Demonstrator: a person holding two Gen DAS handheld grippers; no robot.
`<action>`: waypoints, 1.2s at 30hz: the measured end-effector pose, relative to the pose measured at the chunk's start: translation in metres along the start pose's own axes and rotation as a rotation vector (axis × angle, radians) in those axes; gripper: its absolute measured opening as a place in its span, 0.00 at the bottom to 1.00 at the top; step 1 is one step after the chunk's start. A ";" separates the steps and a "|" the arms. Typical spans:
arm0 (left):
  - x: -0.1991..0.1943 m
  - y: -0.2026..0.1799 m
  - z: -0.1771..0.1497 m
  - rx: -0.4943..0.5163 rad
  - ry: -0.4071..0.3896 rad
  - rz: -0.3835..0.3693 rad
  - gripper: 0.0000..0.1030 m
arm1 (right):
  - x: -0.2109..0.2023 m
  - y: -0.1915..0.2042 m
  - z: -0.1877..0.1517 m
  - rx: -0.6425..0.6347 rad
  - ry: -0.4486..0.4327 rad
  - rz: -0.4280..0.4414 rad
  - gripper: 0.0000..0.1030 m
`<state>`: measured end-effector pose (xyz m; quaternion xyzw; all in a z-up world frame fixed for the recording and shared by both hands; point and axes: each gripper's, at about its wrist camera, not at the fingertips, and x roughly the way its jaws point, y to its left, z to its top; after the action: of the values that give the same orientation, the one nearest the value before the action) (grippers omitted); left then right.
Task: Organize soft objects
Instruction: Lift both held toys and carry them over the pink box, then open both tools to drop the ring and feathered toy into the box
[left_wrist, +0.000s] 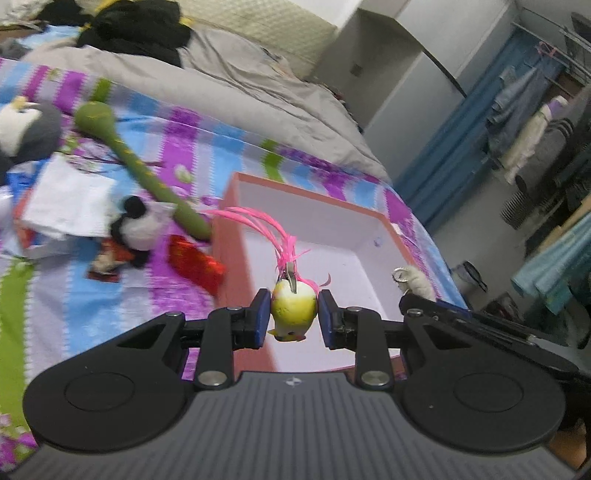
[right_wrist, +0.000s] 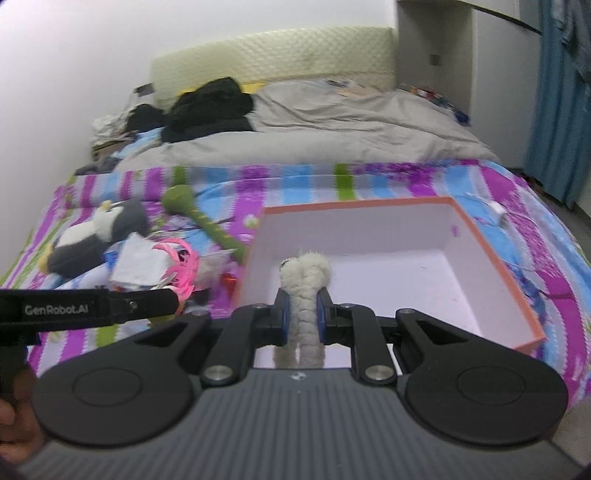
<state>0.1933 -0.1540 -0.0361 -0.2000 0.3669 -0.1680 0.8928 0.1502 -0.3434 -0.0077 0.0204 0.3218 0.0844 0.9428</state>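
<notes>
My left gripper (left_wrist: 293, 314) is shut on a small yellow-green bird toy (left_wrist: 293, 308) with pink feathers, held above the near wall of an orange box (left_wrist: 229, 199) with a white inside. My right gripper (right_wrist: 300, 314) is shut on a white fuzzy knitted toy (right_wrist: 304, 291), raised over the same orange box (right_wrist: 476, 229), whose floor is bare. The white toy (left_wrist: 415, 278) and the right gripper's arm show at the right of the left wrist view. In the right wrist view the left gripper's arm (right_wrist: 92, 306) and the pink feathers (right_wrist: 183, 266) appear at the left.
On the striped bedsheet (left_wrist: 110, 295) left of the box lie a green stuffed snake (left_wrist: 147, 170), a panda plush (left_wrist: 138, 229), a penguin plush (right_wrist: 92, 240), white paper (left_wrist: 66, 203) and a red packet (left_wrist: 195, 266). A grey duvet (right_wrist: 351, 129) and black clothes (right_wrist: 210, 107) lie behind.
</notes>
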 end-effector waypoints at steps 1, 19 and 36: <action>0.009 -0.004 0.002 0.004 0.009 -0.015 0.31 | 0.003 -0.009 0.001 0.016 0.007 -0.015 0.18; 0.168 -0.036 0.029 0.101 0.224 -0.015 0.32 | 0.105 -0.115 -0.001 0.145 0.192 -0.104 0.20; 0.159 -0.037 0.035 0.145 0.189 -0.002 0.69 | 0.125 -0.126 -0.007 0.186 0.254 -0.072 0.45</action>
<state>0.3202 -0.2493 -0.0888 -0.1185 0.4359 -0.2130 0.8663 0.2614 -0.4464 -0.1002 0.0849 0.4454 0.0222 0.8910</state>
